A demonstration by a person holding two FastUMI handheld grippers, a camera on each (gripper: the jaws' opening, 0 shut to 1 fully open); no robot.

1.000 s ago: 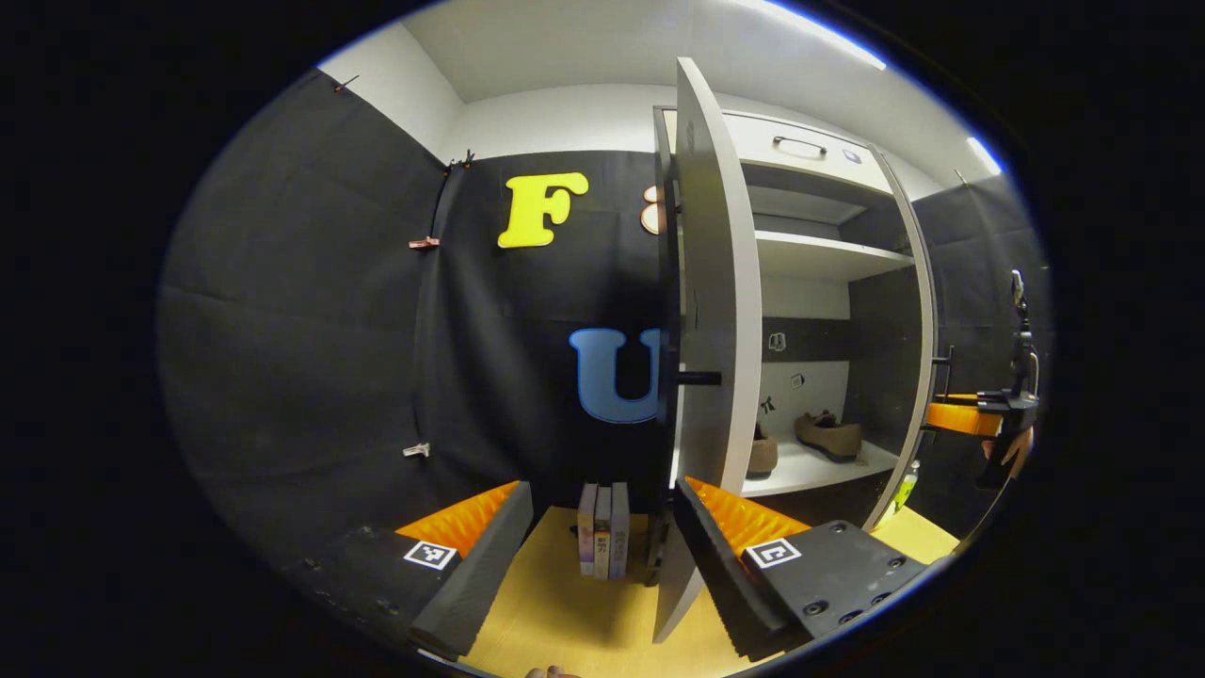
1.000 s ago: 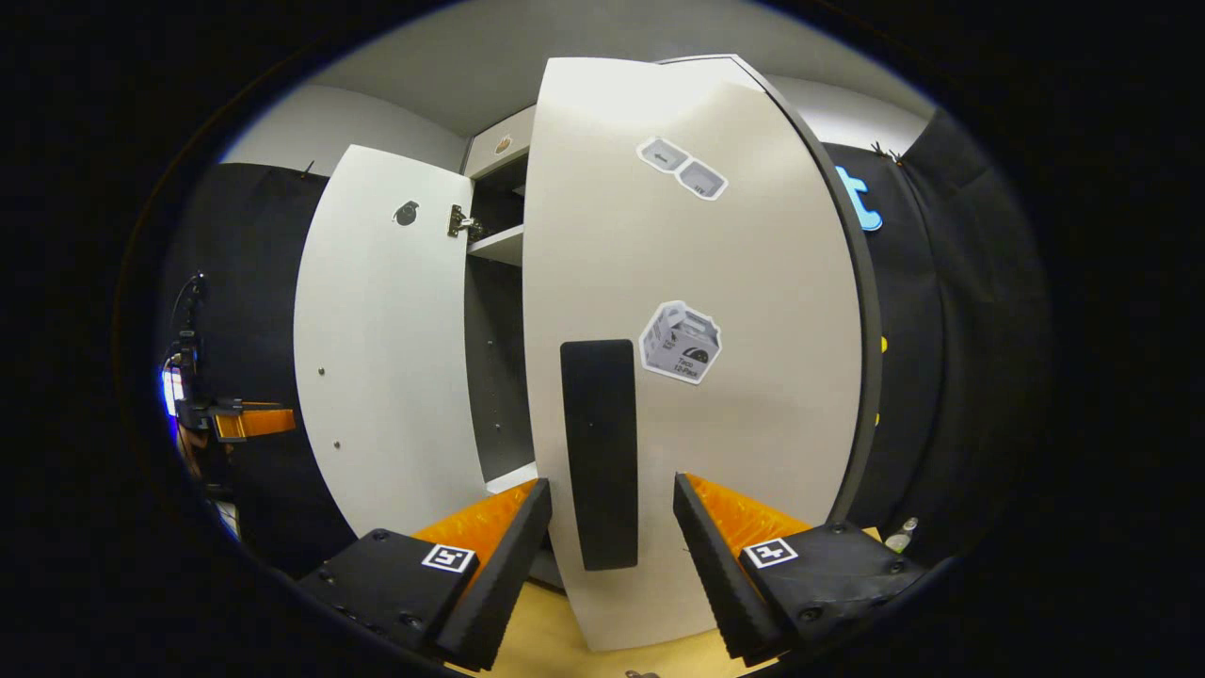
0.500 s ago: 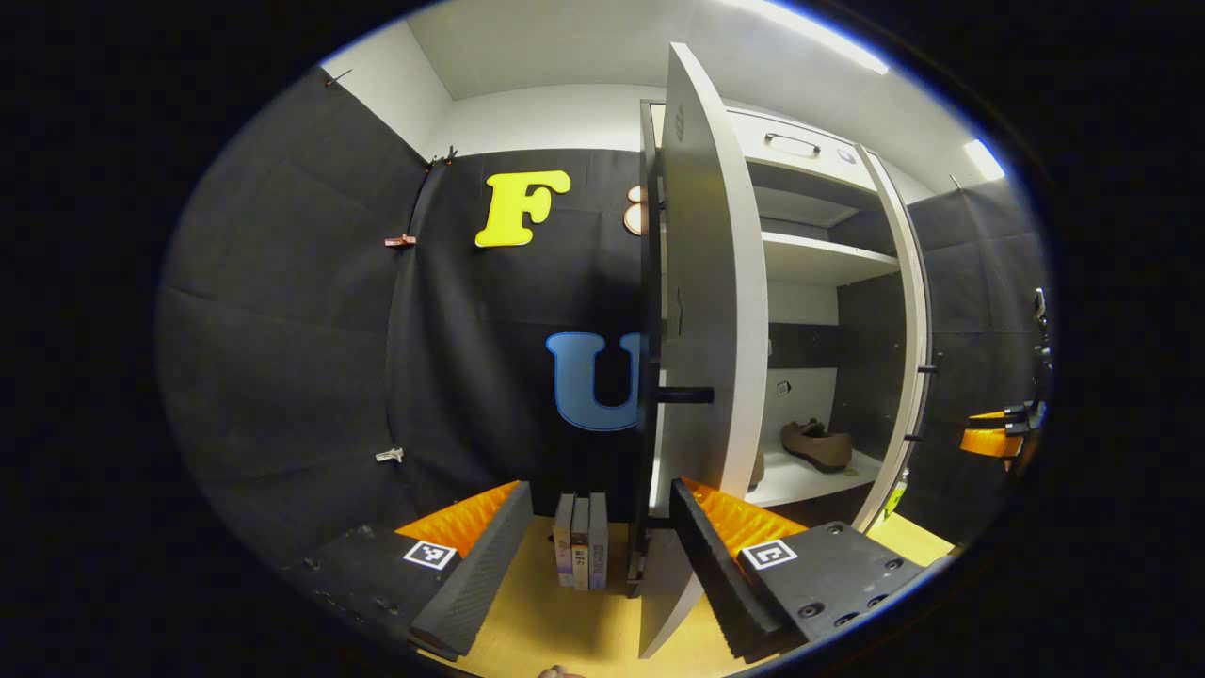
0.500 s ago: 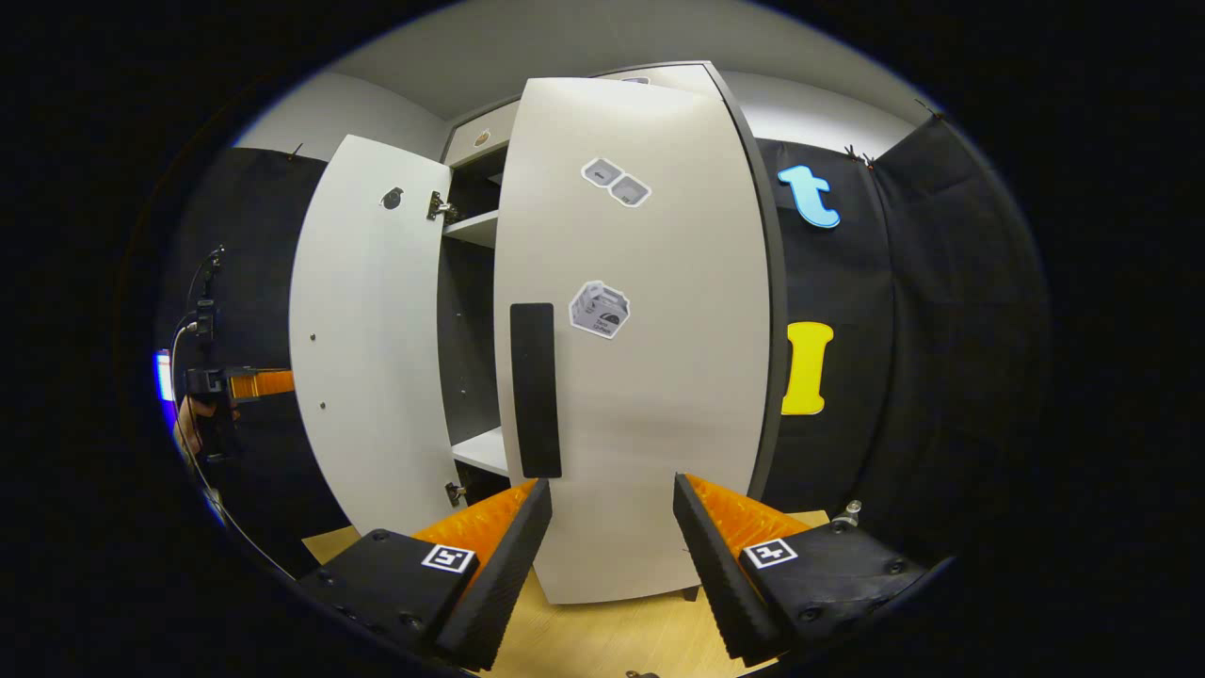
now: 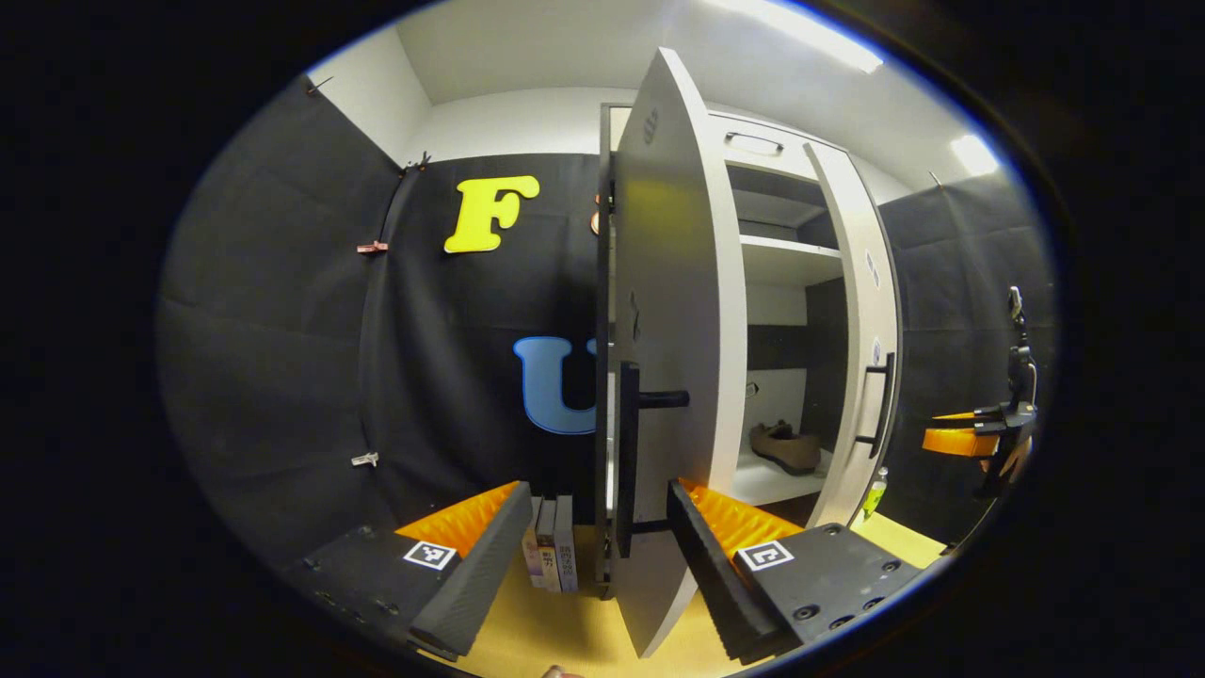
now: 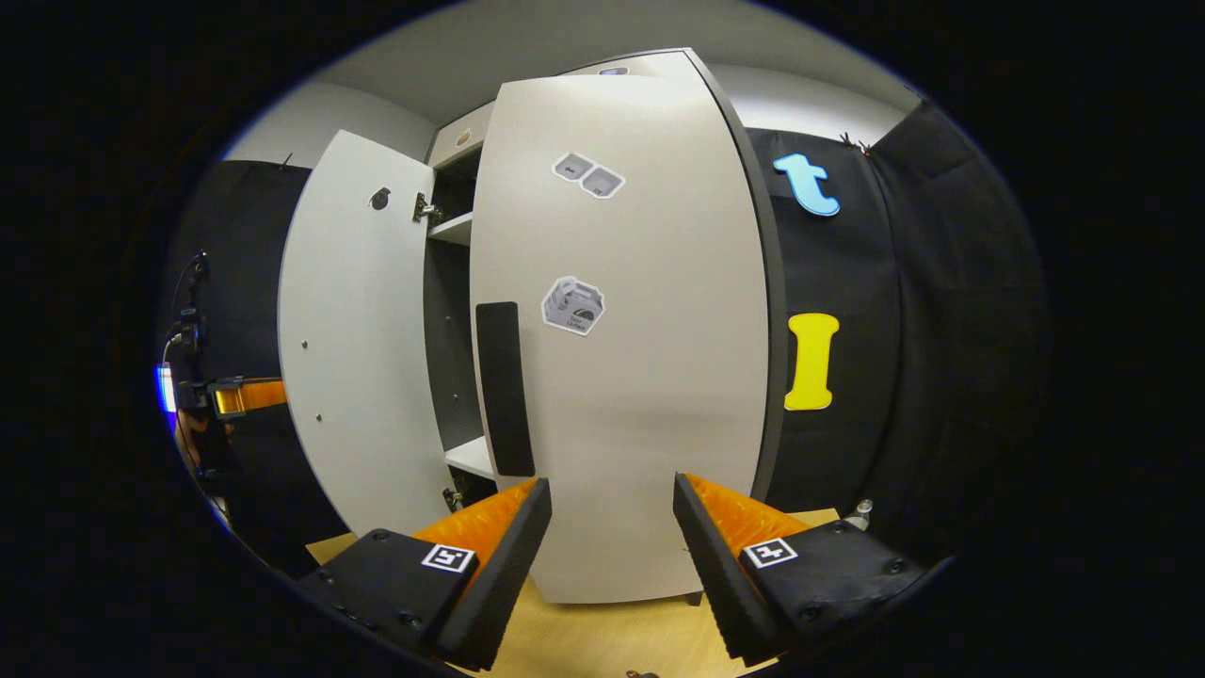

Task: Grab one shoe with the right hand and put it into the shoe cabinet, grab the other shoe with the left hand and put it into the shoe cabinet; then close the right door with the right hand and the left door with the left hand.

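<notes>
Standing ajar, two doors front the shoe cabinet (image 5: 781,273): the left door (image 5: 673,311) and the right door (image 6: 640,358). One shoe (image 5: 784,447) lies visible on its lower shelf. Both the left gripper (image 5: 595,551) and right gripper (image 6: 602,556) have fingers spread, grasping nothing.

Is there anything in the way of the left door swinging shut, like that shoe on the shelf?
Nothing visible blocks it. The shoe lies back on the shelf, inside the cabinet. The left door stands open edge-on before the open left gripper, and the gap to the right door looks free.
</notes>
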